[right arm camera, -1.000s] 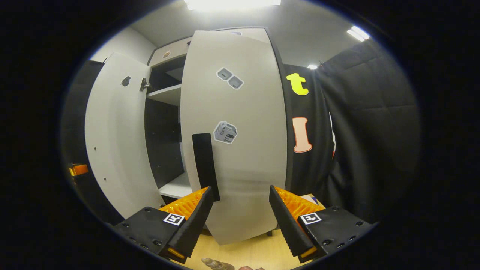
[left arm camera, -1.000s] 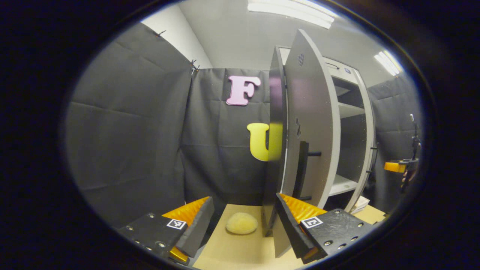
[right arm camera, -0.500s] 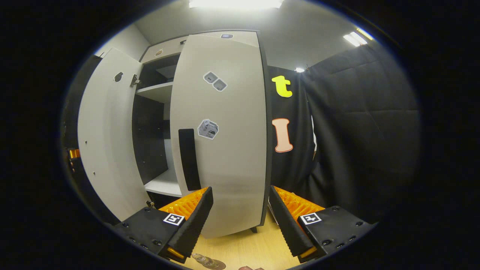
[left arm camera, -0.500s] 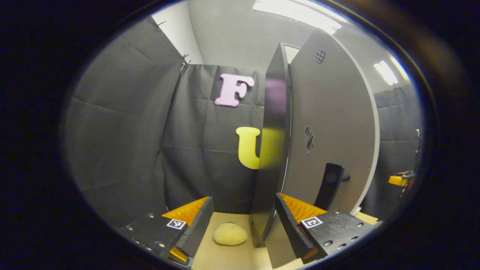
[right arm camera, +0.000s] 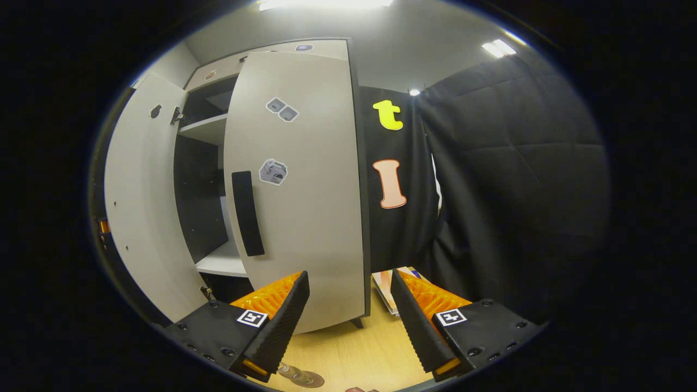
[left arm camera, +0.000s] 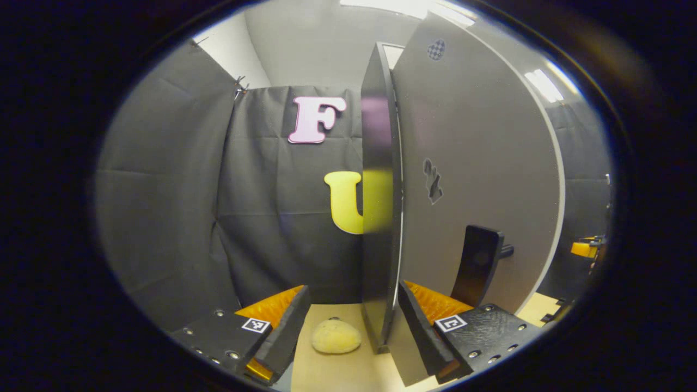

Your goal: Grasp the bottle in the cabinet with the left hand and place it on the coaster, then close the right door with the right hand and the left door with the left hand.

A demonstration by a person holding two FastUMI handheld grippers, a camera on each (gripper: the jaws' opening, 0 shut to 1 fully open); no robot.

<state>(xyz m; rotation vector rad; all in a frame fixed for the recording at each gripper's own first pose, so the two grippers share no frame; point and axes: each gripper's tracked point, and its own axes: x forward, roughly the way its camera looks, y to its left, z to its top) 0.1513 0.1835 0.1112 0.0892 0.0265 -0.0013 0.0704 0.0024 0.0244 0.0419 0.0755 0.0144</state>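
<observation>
Left hand-held gripper [left arm camera: 348, 313] open, empty, left door [left arm camera: 479, 163] just ahead. Right hand-held gripper [right arm camera: 348, 305] open, facing right door [right arm camera: 305, 185]. Left door ajar.

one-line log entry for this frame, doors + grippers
right door: nearly shut | left door: ajar | left gripper: open, by door edge | right gripper: open, empty

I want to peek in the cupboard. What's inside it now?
In the right gripper view, the gap between the doors shows the cabinet with a bare upper shelf and lower shelf. The right door hides the rest, so I cannot tell what is there.
</observation>
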